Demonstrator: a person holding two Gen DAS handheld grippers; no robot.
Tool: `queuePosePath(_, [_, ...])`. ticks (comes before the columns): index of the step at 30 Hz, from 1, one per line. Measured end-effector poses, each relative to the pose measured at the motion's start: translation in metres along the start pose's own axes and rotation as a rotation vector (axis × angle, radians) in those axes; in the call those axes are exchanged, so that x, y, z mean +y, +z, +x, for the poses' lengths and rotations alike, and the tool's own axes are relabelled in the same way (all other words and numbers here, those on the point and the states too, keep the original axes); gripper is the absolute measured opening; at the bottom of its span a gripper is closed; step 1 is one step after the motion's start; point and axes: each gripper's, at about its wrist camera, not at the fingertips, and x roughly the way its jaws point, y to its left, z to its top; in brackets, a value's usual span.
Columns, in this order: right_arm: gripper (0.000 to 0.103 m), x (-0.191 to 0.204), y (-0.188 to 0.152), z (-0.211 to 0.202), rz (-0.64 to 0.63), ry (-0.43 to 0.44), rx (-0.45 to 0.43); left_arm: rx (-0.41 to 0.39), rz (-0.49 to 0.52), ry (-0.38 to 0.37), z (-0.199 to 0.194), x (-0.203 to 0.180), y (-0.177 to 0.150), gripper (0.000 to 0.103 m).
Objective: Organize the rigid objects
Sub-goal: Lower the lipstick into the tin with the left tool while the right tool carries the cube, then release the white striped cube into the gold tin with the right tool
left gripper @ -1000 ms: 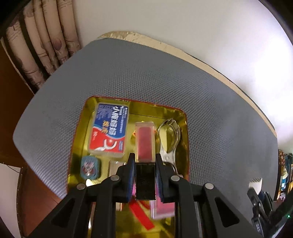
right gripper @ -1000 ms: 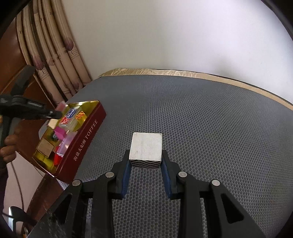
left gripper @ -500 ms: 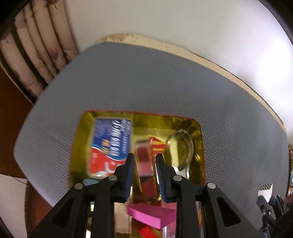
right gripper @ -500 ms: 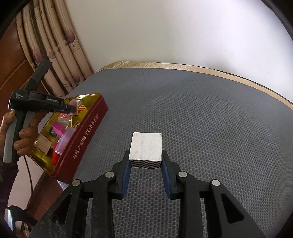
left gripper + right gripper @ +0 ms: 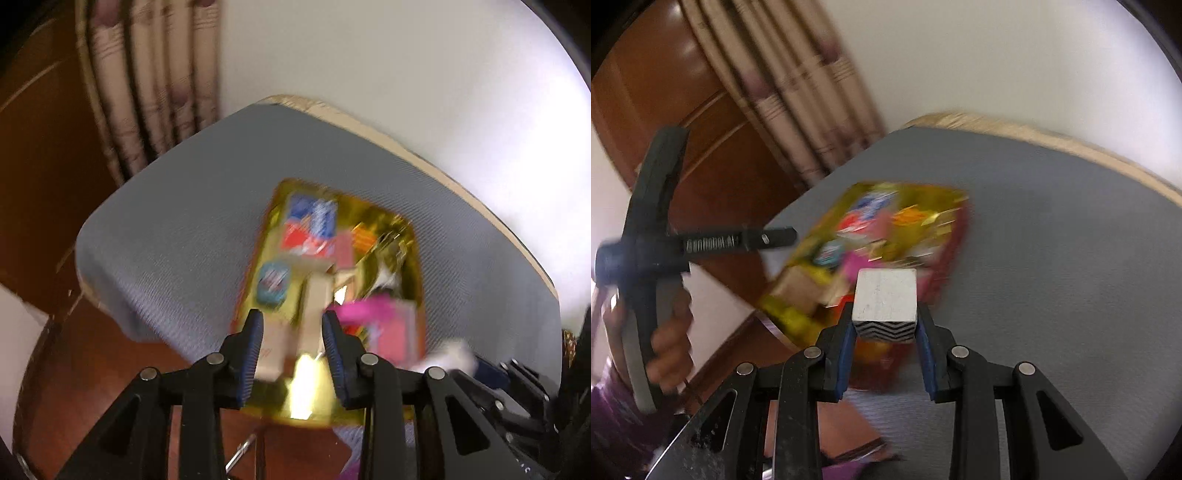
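Right wrist — right claw (image 5: 885,325) clamps block (image 5: 885,301) above tin (image 5: 951,254).

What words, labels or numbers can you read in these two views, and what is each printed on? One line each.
Blue-and-red packet in the gold tin: print blurred, unreadable.
Left gripper's arm: white lettering blurred, unreadable.
Block held by right gripper: zigzag stripes only, no text.
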Motion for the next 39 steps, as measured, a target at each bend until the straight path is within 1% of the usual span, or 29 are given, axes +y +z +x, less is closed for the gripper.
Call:
queuePosePath(3, [0.029,0.027,-0.002,0.024,-0.057,0.012,0.044,-0.006,-0.051,0.036,-0.006,0.021,-0.020,0.034])
queuePosePath(7, [0.029,0.049,-0.003,0.053,-0.090,0.010,0.086,-0.071,-0.107,0.091,-0.013,0.043,-0.028,0.034])
queuePosePath(9, [0.029,0.054,-0.003,0.059,-0.095,-0.005,0.088,-0.094,-0.136,0.080,-0.016,0.052,-0.027,0.034])
queuePosePath(11, [0.029,0.054,-0.002,0.058,-0.080,-0.012,0.076,-0.115,-0.150,0.058,-0.018,0.057,-0.028,0.034])
queuePosePath(13, [0.029,0.051,-0.001,0.052,-0.066,-0.025,0.054,-0.116,-0.140,0.044,-0.015,0.057,-0.027,0.034])
queuePosePath(16, [0.031,0.048,0.001,0.041,-0.081,-0.093,0.013,-0.104,-0.120,0.034,-0.010,0.055,-0.031,0.034])
queuePosePath(19, [0.032,0.050,-0.001,0.029,-0.102,-0.145,-0.042,-0.120,-0.101,0.013,-0.009,0.051,-0.032,0.034])
queuePosePath(20, [0.038,0.054,-0.003,0.024,-0.114,-0.168,-0.070,-0.132,-0.091,0.013,-0.010,0.048,-0.033,0.034])
queuePosePath(21, [0.048,0.056,-0.004,0.020,-0.120,-0.179,-0.090,-0.150,-0.078,0.015,-0.012,0.045,-0.034,0.034])
queuePosePath(22, [0.054,0.060,-0.008,0.014,-0.129,-0.194,-0.126,-0.166,-0.065,0.020,-0.015,0.043,-0.035,0.034])
queuePosePath(23, [0.064,0.062,-0.009,0.011,-0.136,-0.207,-0.155,-0.187,-0.046,0.034,-0.018,0.038,-0.036,0.034])
queuePosePath(24, [0.072,0.067,-0.013,0.004,-0.147,-0.229,-0.198,-0.207,-0.030,0.047,-0.021,0.034,-0.037,0.034])
queuePosePath(25, [0.076,0.072,-0.017,-0.002,-0.158,-0.250,-0.238,-0.230,-0.012,0.059,-0.024,0.030,-0.039,0.035])
queuePosePath(27, [0.096,0.080,-0.025,-0.012,-0.175,-0.298,-0.311,-0.260,0.020,0.075,-0.029,0.022,-0.042,0.036])
queuePosePath(28, [0.099,0.083,-0.027,-0.015,-0.179,-0.313,-0.332,-0.269,0.027,0.073,-0.030,0.020,-0.043,0.037])
queuePosePath(29, [0.100,0.085,-0.030,-0.018,-0.186,-0.331,-0.361,-0.283,0.032,0.072,-0.032,0.017,-0.045,0.038])
queuePosePath(30, [0.100,0.087,-0.033,-0.021,-0.193,-0.344,-0.379,-0.292,0.040,0.076,-0.033,0.015,-0.046,0.039])
queuePosePath(34, [0.101,0.091,-0.043,-0.036,-0.187,-0.384,-0.430,-0.323,0.071,0.106,-0.037,0.006,-0.051,0.039])
queuePosePath(39, [0.102,0.094,-0.047,-0.056,-0.164,-0.437,-0.503,-0.362,0.074,0.088,-0.044,0.002,-0.055,0.039])
